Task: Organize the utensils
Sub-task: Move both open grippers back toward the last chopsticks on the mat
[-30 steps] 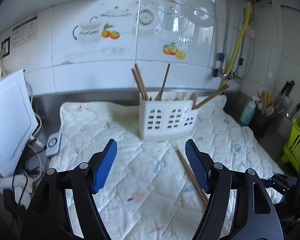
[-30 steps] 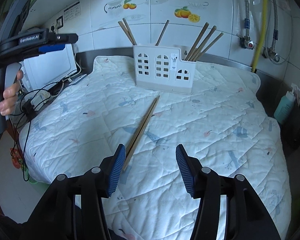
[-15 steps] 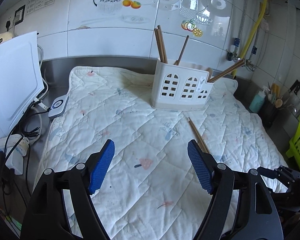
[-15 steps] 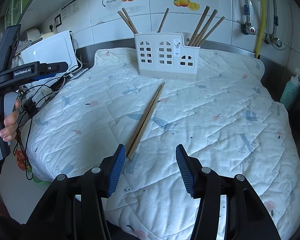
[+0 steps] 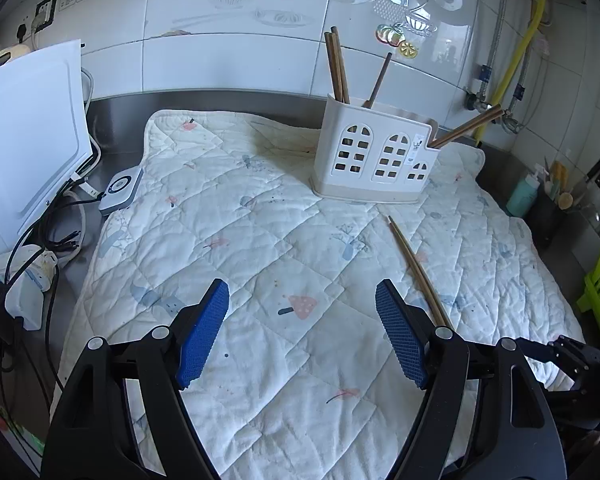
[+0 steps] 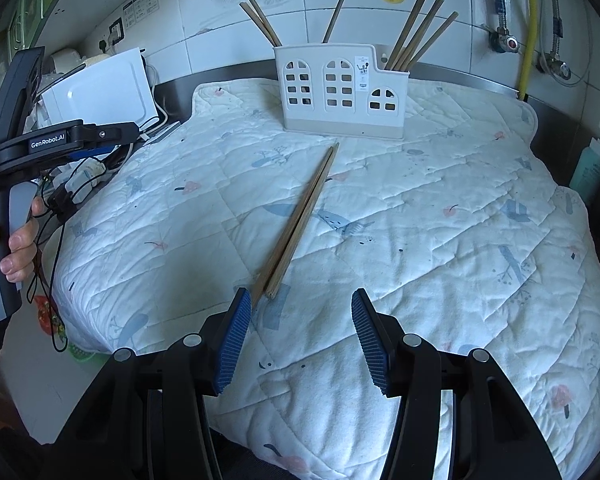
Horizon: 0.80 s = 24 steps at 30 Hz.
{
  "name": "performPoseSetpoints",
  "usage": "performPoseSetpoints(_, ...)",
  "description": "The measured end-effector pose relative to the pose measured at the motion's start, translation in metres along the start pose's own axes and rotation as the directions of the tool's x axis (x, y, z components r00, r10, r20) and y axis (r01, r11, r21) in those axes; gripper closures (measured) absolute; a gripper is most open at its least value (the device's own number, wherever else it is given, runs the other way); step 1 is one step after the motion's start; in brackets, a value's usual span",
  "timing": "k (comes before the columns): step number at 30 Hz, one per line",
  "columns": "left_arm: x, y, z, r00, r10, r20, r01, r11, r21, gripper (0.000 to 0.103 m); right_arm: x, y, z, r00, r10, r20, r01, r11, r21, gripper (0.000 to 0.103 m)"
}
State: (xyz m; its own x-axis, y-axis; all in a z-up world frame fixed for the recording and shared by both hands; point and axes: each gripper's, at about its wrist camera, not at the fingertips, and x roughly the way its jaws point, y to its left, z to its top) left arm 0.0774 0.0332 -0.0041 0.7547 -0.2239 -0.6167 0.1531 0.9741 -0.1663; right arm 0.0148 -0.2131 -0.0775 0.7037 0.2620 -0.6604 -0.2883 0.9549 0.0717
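Right wrist: holder (image 6: 342, 90) w/ chopsticks (image 6: 418, 28) upright; both grippers spread, empty.

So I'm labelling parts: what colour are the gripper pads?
Blue, ridged pads on black gripper fingers; clearest in the right wrist view.

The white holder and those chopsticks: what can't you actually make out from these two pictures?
- Holder inside: both views; its walls hide the standing chopsticks' lower ends.
- Loose chopsticks: left wrist view; the near ends vanish behind the left gripper finger.
- Holder's label: print too small to read.
- Jar of tools at the right edge: left wrist view; small and warped.
- Person: right wrist view; only a hand shows, cut off by the edge.
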Motion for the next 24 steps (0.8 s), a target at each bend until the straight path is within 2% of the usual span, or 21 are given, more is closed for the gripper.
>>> performPoseSetpoints(9, 0.003, 0.001, -0.007, 1.000, -0.015, -0.016, 0.015, 1.000, 0.004, 0.028, 0.002, 0.000, -0.003, 1.000, -0.017, 0.000, 0.017, 1.000, 0.010, 0.055)
performPoseSetpoints(18, 0.012, 0.000, -0.028, 0.997, -0.026, -0.069, 0.026, 1.000, 0.013, 0.028, 0.009, 0.002, -0.007, 1.000, -0.018, 0.006, 0.018, 0.999, 0.037, 0.065)
performPoseSetpoints(24, 0.016, 0.006, -0.040, 0.995, -0.019, -0.096, 0.017, 1.000, -0.014, 0.028, 0.021, 0.004, -0.006, 1.000, 0.005, -0.004, -0.005, 0.999, 0.047, 0.072)
